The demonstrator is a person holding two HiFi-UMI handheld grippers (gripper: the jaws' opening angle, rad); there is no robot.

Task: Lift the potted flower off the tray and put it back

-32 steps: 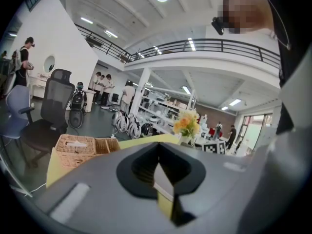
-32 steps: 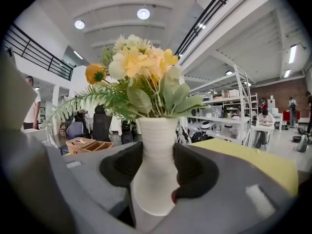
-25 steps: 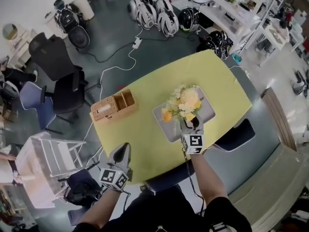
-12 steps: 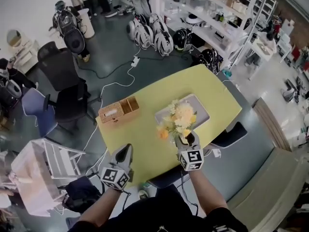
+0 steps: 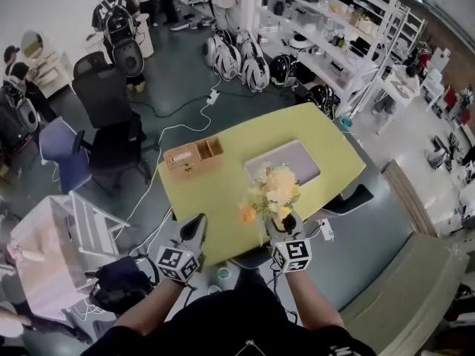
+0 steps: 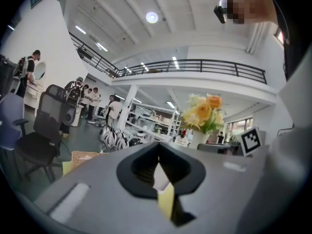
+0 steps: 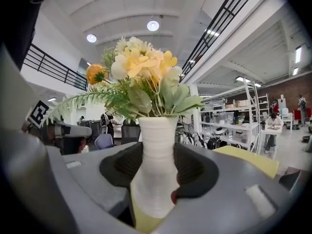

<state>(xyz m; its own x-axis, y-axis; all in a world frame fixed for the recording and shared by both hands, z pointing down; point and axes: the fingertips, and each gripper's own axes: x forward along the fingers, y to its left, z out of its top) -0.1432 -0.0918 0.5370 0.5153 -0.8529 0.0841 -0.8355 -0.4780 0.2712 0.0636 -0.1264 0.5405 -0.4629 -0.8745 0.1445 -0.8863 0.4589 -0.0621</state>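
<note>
White ribbed pot of yellow, cream and orange flowers (image 7: 155, 177), upright, pinched at its waist in my right gripper (image 5: 285, 222), off the grey tray (image 5: 293, 160) lying flat on the yellow table (image 5: 211, 191).

tray (image 5: 298, 159) on counter (image 5: 214, 193), right half | box (image 5: 193, 155) left of tray, on counter | flower (image 5: 273, 196) before tray, clear of it, above counter's near edge, between right gripper (image 5: 285, 221) jaws | left gripper (image 5: 196, 225) before and left of tray, beyond counter's edge | chairs (image 5: 111, 121) far left of tray
</note>
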